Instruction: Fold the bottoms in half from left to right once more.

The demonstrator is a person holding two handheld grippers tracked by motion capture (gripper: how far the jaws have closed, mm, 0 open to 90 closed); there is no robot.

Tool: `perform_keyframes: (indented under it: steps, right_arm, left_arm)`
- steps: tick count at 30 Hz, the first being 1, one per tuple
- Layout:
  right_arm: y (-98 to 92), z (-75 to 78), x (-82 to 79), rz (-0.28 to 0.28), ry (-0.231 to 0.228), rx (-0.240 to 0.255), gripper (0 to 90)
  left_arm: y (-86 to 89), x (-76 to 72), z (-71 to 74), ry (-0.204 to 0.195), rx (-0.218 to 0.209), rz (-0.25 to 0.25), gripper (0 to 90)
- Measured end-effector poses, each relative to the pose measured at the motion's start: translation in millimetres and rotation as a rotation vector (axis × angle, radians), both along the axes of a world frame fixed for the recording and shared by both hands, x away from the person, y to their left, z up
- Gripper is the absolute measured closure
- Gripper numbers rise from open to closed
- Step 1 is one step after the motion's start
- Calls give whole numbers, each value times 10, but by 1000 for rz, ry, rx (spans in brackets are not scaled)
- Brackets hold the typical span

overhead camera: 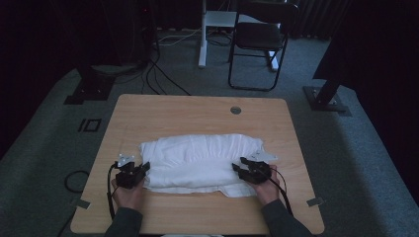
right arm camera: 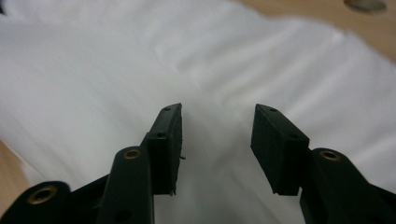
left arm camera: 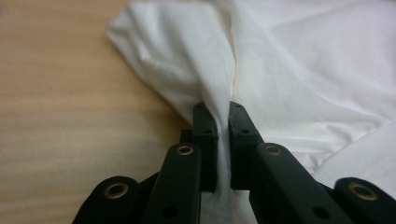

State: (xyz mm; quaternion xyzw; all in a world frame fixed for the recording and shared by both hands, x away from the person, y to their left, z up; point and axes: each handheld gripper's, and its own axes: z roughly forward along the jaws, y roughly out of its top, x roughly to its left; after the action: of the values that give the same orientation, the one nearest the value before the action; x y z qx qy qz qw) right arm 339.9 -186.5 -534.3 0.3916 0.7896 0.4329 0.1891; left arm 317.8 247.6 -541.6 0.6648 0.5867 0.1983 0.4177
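A dim room with grey carpet, a black chair (overhead camera: 258,37) and loose cables lies behind a pale wooden bench (overhead camera: 197,111), which has a round cable hole (overhead camera: 235,110) near its far edge. On the near half of the bench, each of the person's hands holds a tool. The left tool (overhead camera: 143,168) has its jaws pressed together on a fold of the white cloth (overhead camera: 197,158); in the left gripper view (left arm camera: 223,122) the fabric is pinched into a narrow ridge between the two black pads and fans out beyond them, with bare wood to the left of the cloth's corner. The right tool (overhead camera: 239,165) stands with its jaws spread; in the right gripper view (right arm camera: 217,122) the pads sit apart with white cloth showing in the gap between them, and nothing is pressed by them. Outward from the tools, the cloth lies crumpled in a wide heap across the middle of the bench, stretching from one tool to the other, its near edge folded in layers and its far edge gathered in soft wrinkles. A cable trails from each tool back along the person's dark sleeves at the near edge. Grey tape tabs (overhead camera: 81,203) mark the bench's near corners.
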Motion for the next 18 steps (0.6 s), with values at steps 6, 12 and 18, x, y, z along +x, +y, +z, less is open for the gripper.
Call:
perform_keyframes:
  steps: [6, 12, 18]
  right_arm:
    - [375, 163, 85, 83, -39, 1, 501]
    - [663, 6, 216, 124, 16, -22, 501]
    - [767, -185, 288, 145, 59, -67, 525]
  left_arm:
    - [-3, 31, 262, -82, -24, -22, 855]
    - [-56, 61, 578, -174, -49, -54, 857]
    - [-165, 65, 864, -252, -66, -111, 858]
